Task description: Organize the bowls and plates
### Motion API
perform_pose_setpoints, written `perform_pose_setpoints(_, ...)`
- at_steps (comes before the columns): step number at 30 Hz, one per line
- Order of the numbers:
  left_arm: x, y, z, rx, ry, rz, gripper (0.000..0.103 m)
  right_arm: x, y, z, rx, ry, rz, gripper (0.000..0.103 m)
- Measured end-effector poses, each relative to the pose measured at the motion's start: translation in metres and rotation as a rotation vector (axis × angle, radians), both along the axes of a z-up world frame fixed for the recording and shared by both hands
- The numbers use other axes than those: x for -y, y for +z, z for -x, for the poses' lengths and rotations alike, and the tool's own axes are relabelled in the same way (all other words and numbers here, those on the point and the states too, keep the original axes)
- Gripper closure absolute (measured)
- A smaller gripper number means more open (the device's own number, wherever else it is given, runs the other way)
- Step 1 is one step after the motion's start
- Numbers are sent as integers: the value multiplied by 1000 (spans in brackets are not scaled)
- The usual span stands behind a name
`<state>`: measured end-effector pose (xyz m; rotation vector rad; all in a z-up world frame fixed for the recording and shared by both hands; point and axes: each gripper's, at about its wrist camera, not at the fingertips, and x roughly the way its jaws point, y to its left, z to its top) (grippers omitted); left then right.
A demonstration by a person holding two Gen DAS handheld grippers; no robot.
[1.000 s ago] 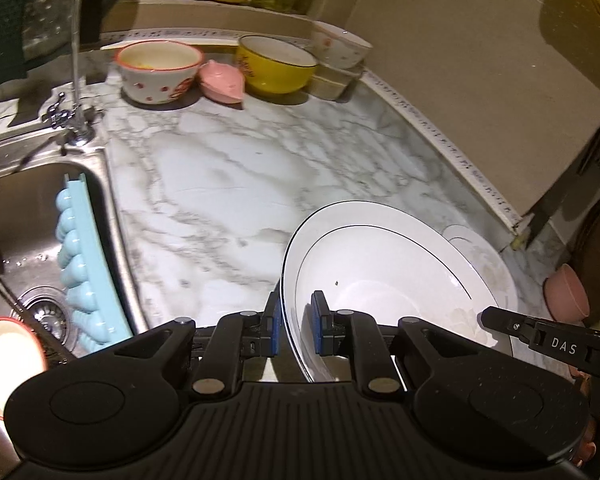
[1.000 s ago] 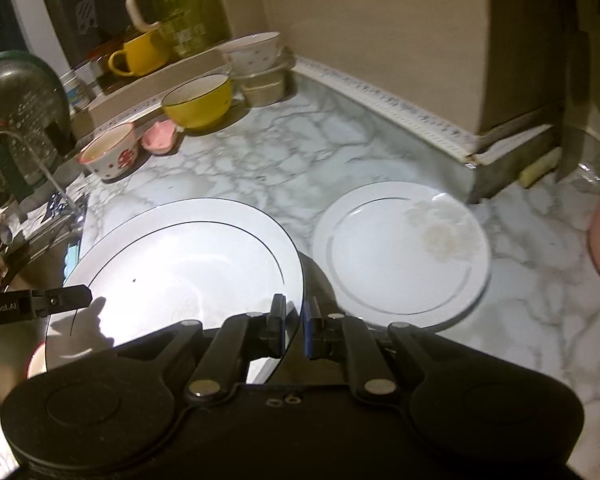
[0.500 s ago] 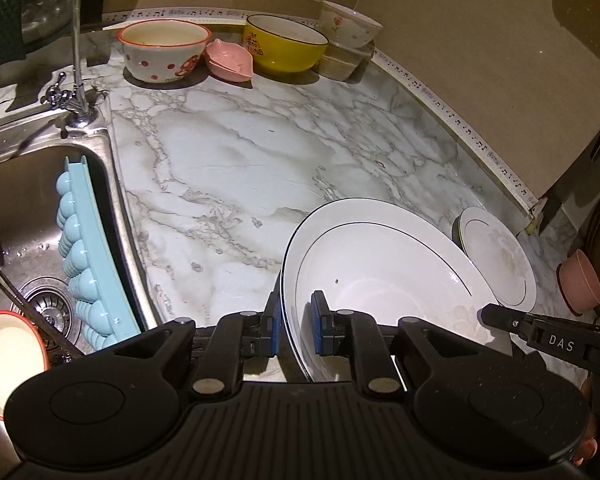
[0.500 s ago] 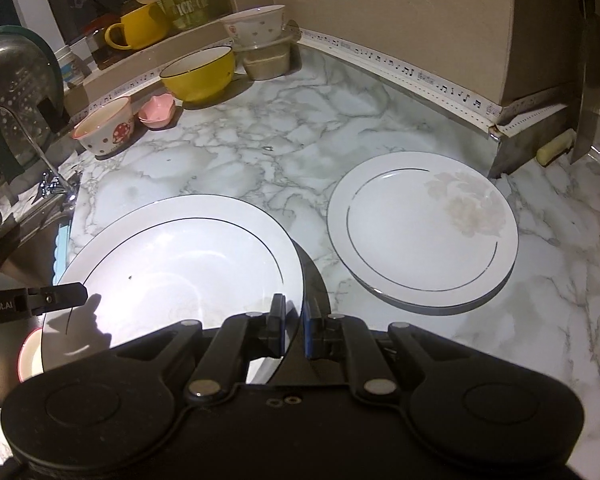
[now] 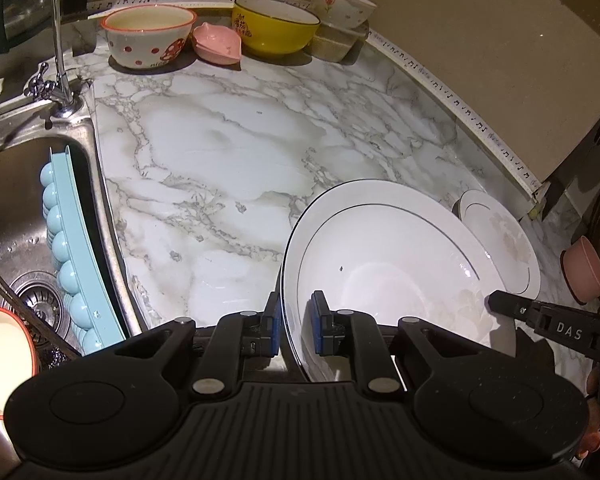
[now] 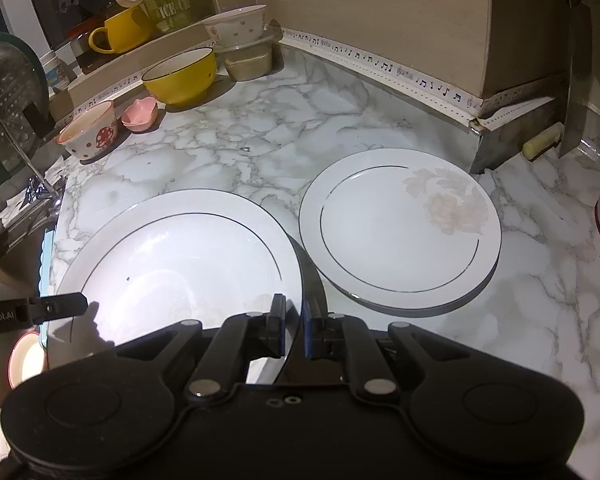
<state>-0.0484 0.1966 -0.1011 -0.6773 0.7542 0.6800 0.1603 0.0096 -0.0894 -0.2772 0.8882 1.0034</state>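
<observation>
A large white plate with a thin dark ring (image 5: 388, 256) is held above the marble counter by both grippers. My left gripper (image 5: 296, 328) is shut on its left rim. My right gripper (image 6: 294, 326) is shut on its right rim; the plate also shows in the right wrist view (image 6: 180, 256). A smaller white plate with a faint flower print (image 6: 400, 228) lies flat on the counter just right of the held plate, and shows in the left wrist view (image 5: 500, 244). The right gripper's finger (image 5: 540, 316) reaches the held plate's far rim.
At the back stand a spotted bowl (image 5: 148, 34), a pink dish (image 5: 216, 42), a yellow bowl (image 5: 276, 24) and a floral bowl stacked on a container (image 5: 342, 0). The sink (image 5: 20, 184) at left holds a blue rack (image 5: 68, 248) and a red-rimmed bowl (image 5: 0, 360). A pink bowl (image 5: 584, 276) sits far right.
Both grippers have carried the large plate up and back toward me. More of the counter and the smaller flower plate have come into view.
</observation>
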Motion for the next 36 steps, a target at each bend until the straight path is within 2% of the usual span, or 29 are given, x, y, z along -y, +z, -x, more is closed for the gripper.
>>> perform_pose_setpoints(10,1,1,-2,-8,7,-6,89,0,1,1,-4,-3,0,95)
perform_pose_setpoints(12,1,2,-1,-7,9,-6,89,1,1,0,-12,-7,-7,93)
perform_pose_setpoints(17,6,14,4,-2,17,-68,89,5,9,5,15,-10,-24,84)
perform_pose_setpoints(24,18,30,8,14,-3,-129,87,15,22,18,45,3,-39,79)
perform_pose_setpoints(27,26,35,6,27,-28,-143,76,20,29,23,57,-1,-50,73)
perform_pose_setpoints(29,32,40,4,36,-46,-155,60,25,33,26,64,-5,-59,70)
perform_pose_setpoints(31,39,45,3,45,-67,-177,49,30,38,28,76,-12,-69,67)
perform_pose_setpoints(36,56,61,-6,70,-146,-233,47,45,52,34,113,-41,-101,57)
